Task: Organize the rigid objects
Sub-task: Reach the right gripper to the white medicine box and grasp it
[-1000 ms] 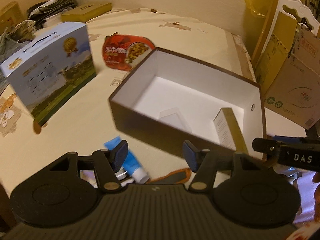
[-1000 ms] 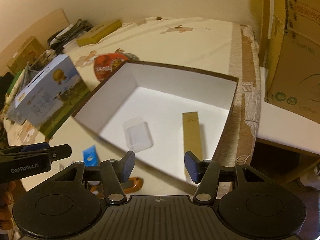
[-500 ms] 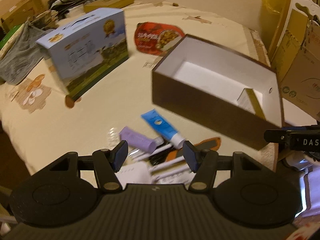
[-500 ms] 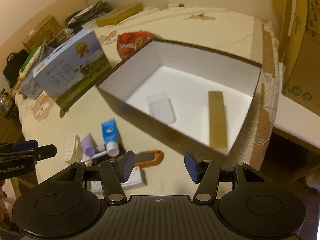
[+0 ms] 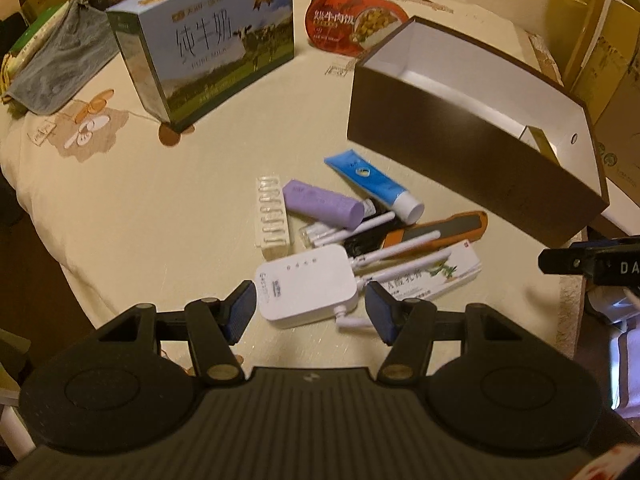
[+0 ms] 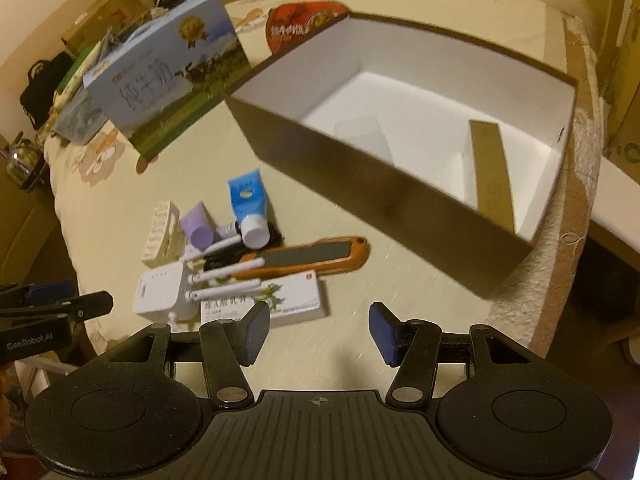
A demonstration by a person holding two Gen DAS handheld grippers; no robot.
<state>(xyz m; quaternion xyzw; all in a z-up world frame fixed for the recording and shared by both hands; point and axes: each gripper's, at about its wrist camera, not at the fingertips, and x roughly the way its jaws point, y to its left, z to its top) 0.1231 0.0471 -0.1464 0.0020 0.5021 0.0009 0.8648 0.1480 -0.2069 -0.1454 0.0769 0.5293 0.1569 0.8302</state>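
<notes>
A brown box (image 5: pixel 460 160) with a white inside stands open on the cream table. In it lie a slim gold box (image 6: pixel 492 172) and a clear case (image 6: pixel 362 136). In front of it is a pile: white router (image 5: pixel 308 284) with antennas, blue tube (image 5: pixel 372 180), purple cylinder (image 5: pixel 320 204), orange utility knife (image 5: pixel 440 232), medicine box (image 5: pixel 432 276), white blister strip (image 5: pixel 272 216). My left gripper (image 5: pixel 308 312) hangs open just above the router, apart from it. My right gripper (image 6: pixel 320 330) is open and empty over bare table beside the medicine box (image 6: pixel 272 300).
A blue milk carton (image 5: pixel 208 44) stands at the back left, a red snack pack (image 5: pixel 348 24) behind the box. A grey cloth (image 5: pixel 56 68) lies at the far left. Cardboard cartons (image 5: pixel 612 60) rise on the right. The table's edge runs close by the right gripper.
Both grippers have drawn back from the brown box and sunk toward the table's near side. The pile of small items has come into view under them. Both stay open at the same width.
</notes>
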